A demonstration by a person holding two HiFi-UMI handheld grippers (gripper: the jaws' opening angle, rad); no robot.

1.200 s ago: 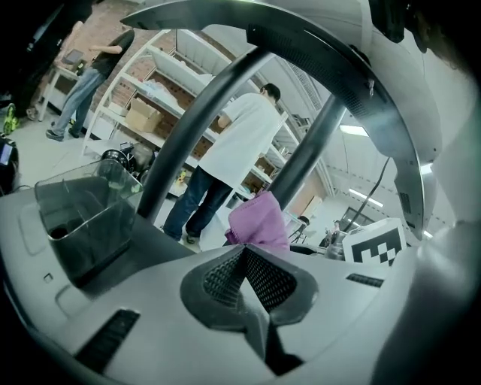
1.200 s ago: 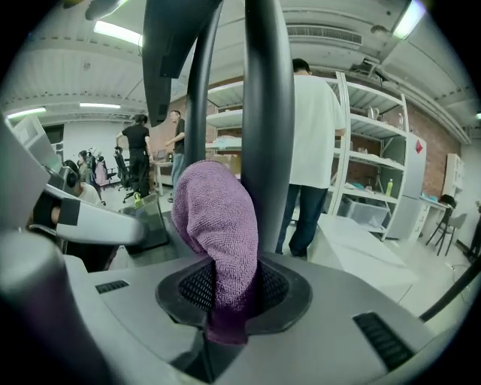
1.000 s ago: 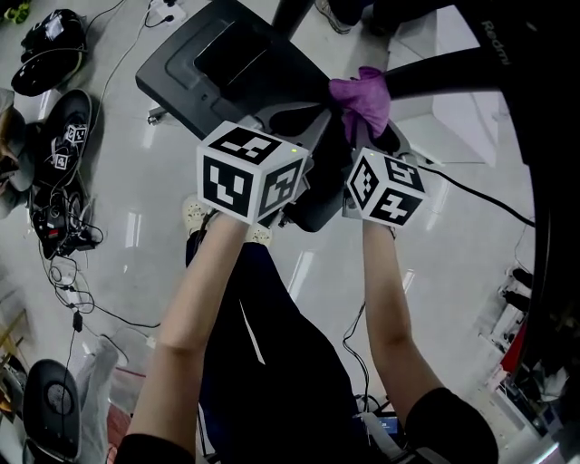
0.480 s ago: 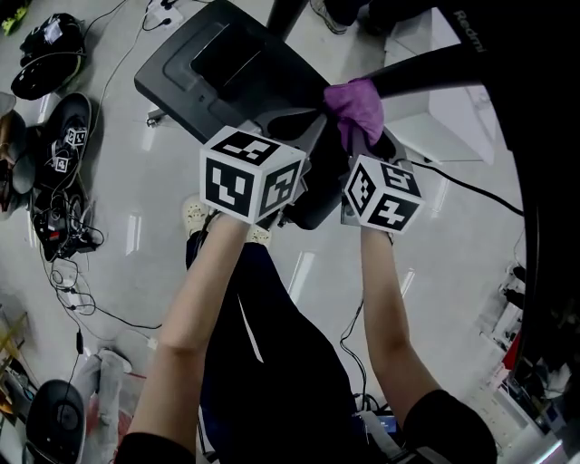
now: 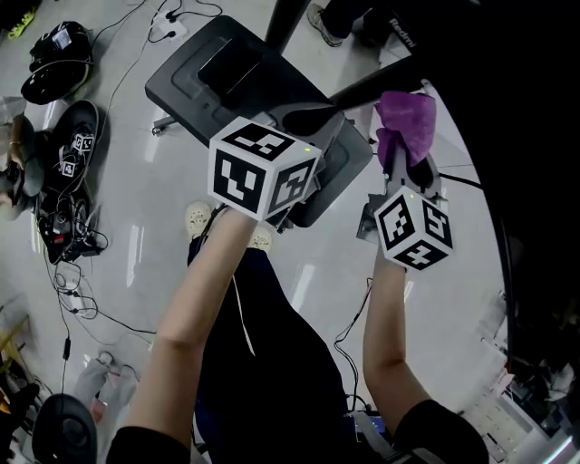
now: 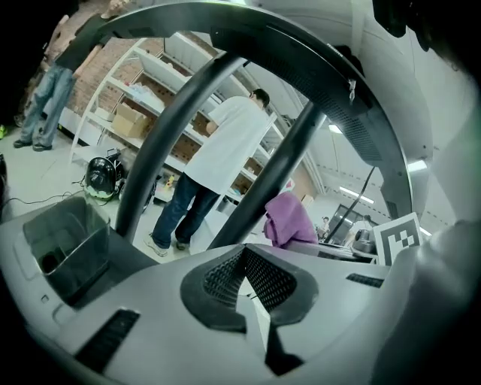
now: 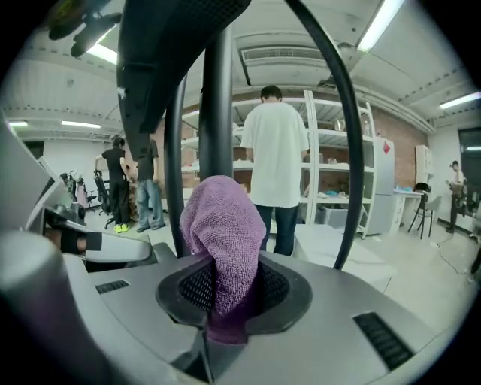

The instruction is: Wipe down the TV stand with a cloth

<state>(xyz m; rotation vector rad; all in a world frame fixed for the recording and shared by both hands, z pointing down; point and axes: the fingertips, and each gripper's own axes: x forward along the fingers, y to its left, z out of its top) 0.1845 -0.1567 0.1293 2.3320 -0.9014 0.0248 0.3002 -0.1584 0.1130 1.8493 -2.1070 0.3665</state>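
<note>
The TV stand has a black base on the floor, and dark poles rise from it toward the big black TV at the right. My right gripper is shut on a purple cloth, held up beside a slanted pole near the TV's edge. In the right gripper view the cloth stands bunched out of the jaws, in front of a pole. My left gripper hovers over the base's near edge, shut with nothing between its pads. The cloth shows in the left gripper view too.
Bags and tangled cables lie on the floor at the left, and a power strip lies at the top. A person in a white shirt stands at shelves beyond the stand. A white box sits behind the base.
My right gripper has carried the purple cloth to the right, off the stand's base and toward the TV's edge. The left gripper has barely moved.
</note>
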